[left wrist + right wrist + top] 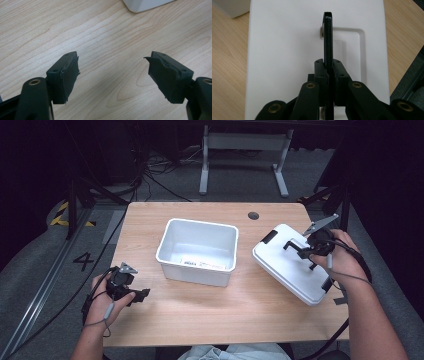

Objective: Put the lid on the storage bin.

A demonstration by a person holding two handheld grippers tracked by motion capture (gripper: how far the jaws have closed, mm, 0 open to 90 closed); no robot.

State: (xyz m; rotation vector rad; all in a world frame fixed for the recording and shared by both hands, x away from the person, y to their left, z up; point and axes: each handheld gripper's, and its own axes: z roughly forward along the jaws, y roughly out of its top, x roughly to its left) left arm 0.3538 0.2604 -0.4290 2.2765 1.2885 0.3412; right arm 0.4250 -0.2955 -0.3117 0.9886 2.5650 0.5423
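Nearest the camera, at the near table edge, a bit of pale clothing [227, 352] is cut off by the frame; forearms come in on both sides. Wooden table [200, 315] spans the middle. White bin [197, 251] sits centre, open top, a label lying inside, print too small to read. In the left gripper view just one corner of the bin is in frame.

White lid [287, 265] is right of the bin, apart from it, tilted, near-right corner at the table's right edge. Black latch on its far-left end; the one at the near-right end is partly hidden by the hand. Right gripper [300, 251] is clenched on the lid's black handle [328, 37], which stands up edge-on between the pads; the lower part of the handle is hidden by the jaws.

Left gripper [141, 295] rests near-left on the table, jaws released and wide apart, bare wood between them. Small dark grommet hole [253, 215] at the far edge.
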